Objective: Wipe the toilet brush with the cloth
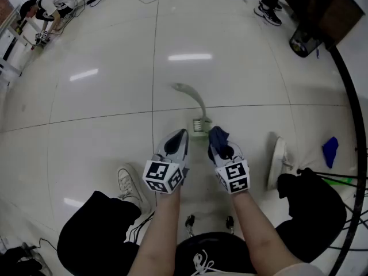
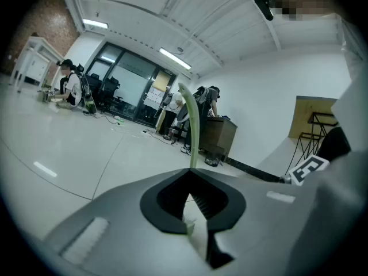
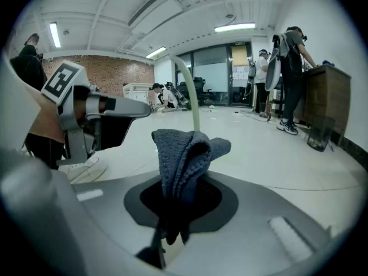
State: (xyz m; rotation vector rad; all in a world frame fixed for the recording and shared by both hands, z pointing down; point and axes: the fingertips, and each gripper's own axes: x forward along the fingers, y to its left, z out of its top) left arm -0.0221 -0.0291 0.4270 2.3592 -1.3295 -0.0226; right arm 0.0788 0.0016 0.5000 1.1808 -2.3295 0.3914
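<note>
The pale green toilet brush (image 1: 199,117) stands out over the floor tiles just ahead of both grippers, its curved handle (image 1: 190,92) pointing away from me. My left gripper (image 1: 181,134) is shut on the brush's lower end; in the left gripper view the handle (image 2: 192,125) rises straight out of the jaws. Beside it, my right gripper (image 1: 216,137) is shut on a dark blue cloth (image 1: 218,135). The cloth (image 3: 185,154) stands bunched above the jaws, close to the brush handle (image 3: 192,99). Whether cloth and brush touch cannot be seen.
My white shoes (image 1: 131,184) (image 1: 278,162) rest on the tiles either side. A blue object (image 1: 330,151) and a black curved bar (image 1: 355,114) are at the right. A wooden cabinet (image 1: 339,10), cables and other people stand further off.
</note>
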